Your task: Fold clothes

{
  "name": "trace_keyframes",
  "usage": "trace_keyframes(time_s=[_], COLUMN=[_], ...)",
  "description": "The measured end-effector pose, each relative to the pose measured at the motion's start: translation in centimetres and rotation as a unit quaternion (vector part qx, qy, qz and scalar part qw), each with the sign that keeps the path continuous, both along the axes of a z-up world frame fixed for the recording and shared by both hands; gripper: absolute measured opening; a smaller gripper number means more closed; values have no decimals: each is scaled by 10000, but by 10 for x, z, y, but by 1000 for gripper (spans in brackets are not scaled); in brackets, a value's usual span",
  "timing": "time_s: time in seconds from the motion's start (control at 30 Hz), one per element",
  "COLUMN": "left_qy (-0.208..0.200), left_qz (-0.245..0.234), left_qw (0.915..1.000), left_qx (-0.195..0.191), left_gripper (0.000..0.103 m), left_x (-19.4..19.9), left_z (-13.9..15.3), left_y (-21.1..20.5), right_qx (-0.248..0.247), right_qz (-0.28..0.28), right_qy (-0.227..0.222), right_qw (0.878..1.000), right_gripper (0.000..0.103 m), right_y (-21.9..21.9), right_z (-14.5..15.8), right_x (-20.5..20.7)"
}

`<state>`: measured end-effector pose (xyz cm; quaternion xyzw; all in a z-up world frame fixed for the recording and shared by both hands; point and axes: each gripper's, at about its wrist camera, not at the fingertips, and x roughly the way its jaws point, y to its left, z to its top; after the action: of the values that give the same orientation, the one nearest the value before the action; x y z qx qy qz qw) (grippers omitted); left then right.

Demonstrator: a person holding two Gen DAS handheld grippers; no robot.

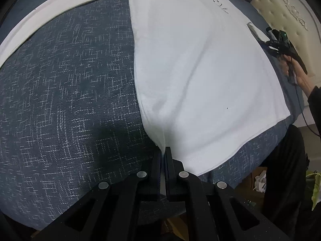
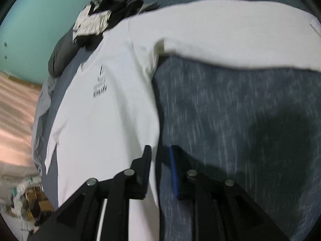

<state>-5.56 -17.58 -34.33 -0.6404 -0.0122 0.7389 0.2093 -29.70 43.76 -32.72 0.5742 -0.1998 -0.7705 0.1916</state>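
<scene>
A white T-shirt with a small dark print lies spread on the blue-grey patterned bedspread. At the bottom of the left wrist view my left gripper is shut on the shirt's near corner, and the cloth rises into a ridge toward the pinch. My right gripper shows at the shirt's far right edge, held by a hand. In the right wrist view, which is blurred, the right gripper stands open. The shirt has its side edge running through the gap, and the pads do not press on it.
A white band borders the bedspread on the far side. Dark clothes are piled beyond the shirt. A cream tufted headboard stands at the right, and a person's dark trouser leg is by the bed's edge. A teal wall stands behind.
</scene>
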Motion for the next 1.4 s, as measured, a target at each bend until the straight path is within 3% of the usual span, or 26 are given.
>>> trace_keyframes(time_s=[0.1, 0.2, 0.3, 0.43, 0.57, 0.7, 0.83, 0.9, 0.93, 1.27, 1.4], left_qy=[6, -16, -2, 13, 18, -5, 5, 7, 7, -11, -8], left_qz=[-6, 21, 14, -1, -5, -16, -31, -27, -23, -25, -26], left_qw=[10000, 10000, 10000, 10000, 10000, 10000, 10000, 10000, 10000, 10000, 10000], left_qx=[-15, -31, -54, -64, -47, -46, -47, -63, -67, -94, -84], left_gripper=[4, 4, 4, 4, 4, 4, 4, 4, 4, 4, 4], left_x=[2, -7, -6, -5, -10, -10, -9, -10, -10, -12, -10], left_z=[-2, -5, -3, 0, 5, 3, 4, 5, 5, 4, 4], left_y=[7, 15, 17, 28, 21, 25, 26, 26, 26, 30, 35], right_qx=[71, 147, 326, 645, -17, 47, -42, 19, 152, 1185, 524], right_qz=[132, 209, 92, -180, 12, 222, 269, 363, 404, 112, 116], right_qy=[-41, 21, 271, 349, 116, -215, -217, -174, -160, 299, 264], right_qw=[9999, 9997, 9991, 9971, 9999, 9995, 9994, 9992, 9989, 9924, 9982], right_gripper=[22, 2, 0, 0, 1, 20, 21, 15, 0, 0, 1], right_y=[-5, -7, 2, 17, 21, 12, 8, 5, 3, 17, 25], right_z=[-4, -1, 13, 20, 16, 0, -9, -9, -9, 10, 12], right_x=[9, 16, 19, 17, 24, 33, 42, 45, 46, 54, 61])
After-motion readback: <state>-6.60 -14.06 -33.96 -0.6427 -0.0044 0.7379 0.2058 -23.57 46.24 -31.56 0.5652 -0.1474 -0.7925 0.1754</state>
